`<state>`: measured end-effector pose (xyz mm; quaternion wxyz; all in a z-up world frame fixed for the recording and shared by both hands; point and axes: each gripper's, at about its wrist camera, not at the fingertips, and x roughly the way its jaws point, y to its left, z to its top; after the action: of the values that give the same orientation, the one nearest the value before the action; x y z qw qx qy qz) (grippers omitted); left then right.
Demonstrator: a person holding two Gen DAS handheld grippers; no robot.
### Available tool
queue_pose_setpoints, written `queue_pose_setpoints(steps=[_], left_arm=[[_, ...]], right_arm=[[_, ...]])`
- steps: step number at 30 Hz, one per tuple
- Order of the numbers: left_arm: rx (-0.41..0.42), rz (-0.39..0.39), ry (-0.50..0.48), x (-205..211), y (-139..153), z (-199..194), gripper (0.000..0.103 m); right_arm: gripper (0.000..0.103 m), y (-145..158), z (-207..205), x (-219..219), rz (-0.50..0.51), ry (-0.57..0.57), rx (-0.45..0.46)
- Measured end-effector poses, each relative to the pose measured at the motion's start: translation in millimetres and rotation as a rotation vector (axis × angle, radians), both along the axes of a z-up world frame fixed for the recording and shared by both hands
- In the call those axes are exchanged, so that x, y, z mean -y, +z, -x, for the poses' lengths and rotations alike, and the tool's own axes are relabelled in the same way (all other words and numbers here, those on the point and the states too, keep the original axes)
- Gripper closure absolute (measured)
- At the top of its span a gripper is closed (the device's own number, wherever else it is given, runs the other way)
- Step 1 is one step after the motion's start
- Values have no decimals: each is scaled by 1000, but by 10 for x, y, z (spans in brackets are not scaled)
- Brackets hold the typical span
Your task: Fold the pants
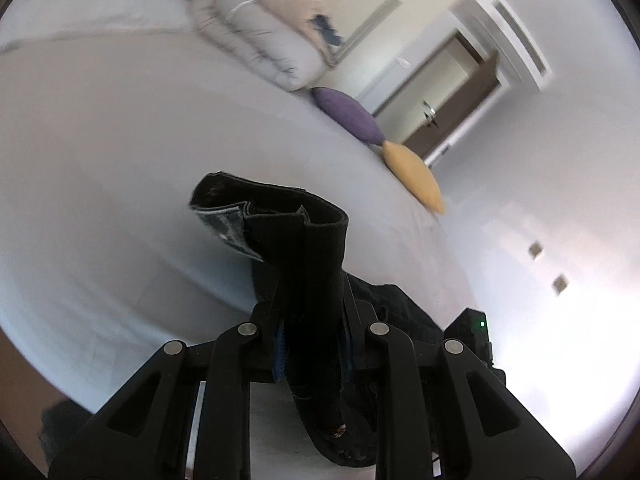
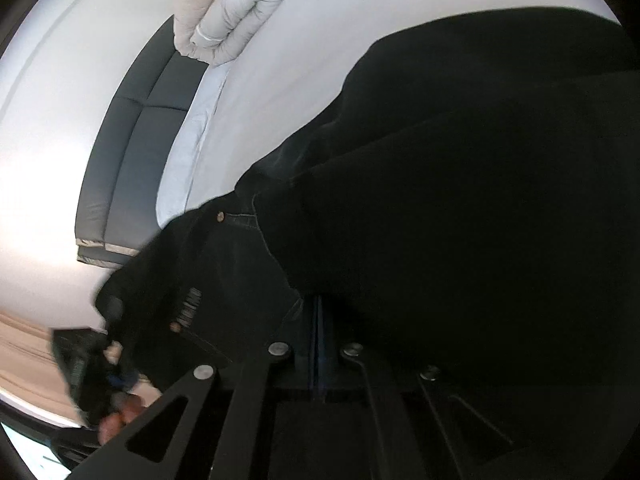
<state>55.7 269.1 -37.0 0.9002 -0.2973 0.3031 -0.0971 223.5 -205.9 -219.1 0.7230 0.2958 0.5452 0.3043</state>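
The black pants [image 1: 304,264] are lifted off the white bed [image 1: 120,140]. My left gripper [image 1: 312,320] is shut on the waistband, which sticks up between the fingers with its inner label showing. In the right wrist view the pants [image 2: 440,180] fill most of the frame, hanging dark with a rivet and pocket seam visible. My right gripper [image 2: 318,344] is shut on the pants fabric; its fingertips are buried in the cloth. The other gripper and the hand on it [image 2: 92,364] show at the lower left, on the same garment.
A folded white and beige duvet [image 1: 260,36] lies at the far side of the bed, also in the right wrist view [image 2: 228,12]. A purple cushion [image 1: 348,114] and a yellow cushion [image 1: 416,174] lie along the bed edge. A dark headboard [image 2: 132,152] stands beside the mattress.
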Motion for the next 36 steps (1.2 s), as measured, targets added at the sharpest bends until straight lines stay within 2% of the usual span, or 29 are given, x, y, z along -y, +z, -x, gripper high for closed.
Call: queue_pose_setpoints(steps=[2, 4, 5, 6, 7, 8, 9, 11, 14, 16, 18, 19, 20, 22, 25, 29, 31, 32, 34, 36], left_arm=[[18, -44, -36, 194, 148, 37, 84], [38, -89, -77, 425, 282, 15, 84], [48, -123, -108, 585, 359, -21, 84], [61, -161, -143, 771, 433, -65, 84], [71, -196, -178, 962, 498, -109, 84], [81, -232, -214, 1147, 540, -122, 84], [90, -264, -249, 1332, 570, -131, 84], [111, -341, -345, 1838, 605, -160, 84], [124, -425, -486, 2556, 534, -174, 84], [126, -492, -587, 3032, 370, -124, 84], [121, -575, -667, 3420, 160, -41, 85], [111, -596, -691, 3544, 57, 5, 87], [96, -601, -712, 3631, -33, 54, 87], [87, -628, -720, 3736, -163, 141, 87], [92, -649, -721, 3808, -178, 188, 87], [139, -706, -716, 3897, -140, 314, 87], [154, -727, -721, 3968, -146, 367, 87], [161, -737, -722, 3985, -153, 387, 87], [177, -758, -727, 3976, -187, 473, 87], [189, -774, -734, 3984, -211, 515, 87]], right_arm=[[103, 23, 18, -21, 19, -1, 17], [103, 47, 56, 72, -25, -20, 17], [96, 71, 91, 154, -48, -44, 12], [79, 111, 162, 316, -111, -81, 19], [68, 149, 232, 487, -184, -108, 40], [54, 187, 293, 683, -239, -139, 61], [47, 204, 338, 811, -263, -164, 69], [43, 196, 438, 1232, -342, -225, 61], [43, 152, 538, 1749, -425, -288, 46], [43, 133, 589, 1972, -472, -291, 49], [36, 119, 631, 2129, -475, -288, 57], [33, 97, 637, 2176, -468, -293, 54], [26, 38, 641, 2235, -474, -291, 43], [26, -42, 634, 2295, -486, -283, 31], [26, -12, 577, 2250, -452, -258, 37], [26, 103, 454, 2133, -339, -243, 19], [29, 129, 382, 2005, -272, -237, -1], [35, 147, 349, 1998, -240, -232, -8], [52, 148, 316, 2023, -181, -234, -9], [83, 136, 298, 2027, -172, -240, -12]])
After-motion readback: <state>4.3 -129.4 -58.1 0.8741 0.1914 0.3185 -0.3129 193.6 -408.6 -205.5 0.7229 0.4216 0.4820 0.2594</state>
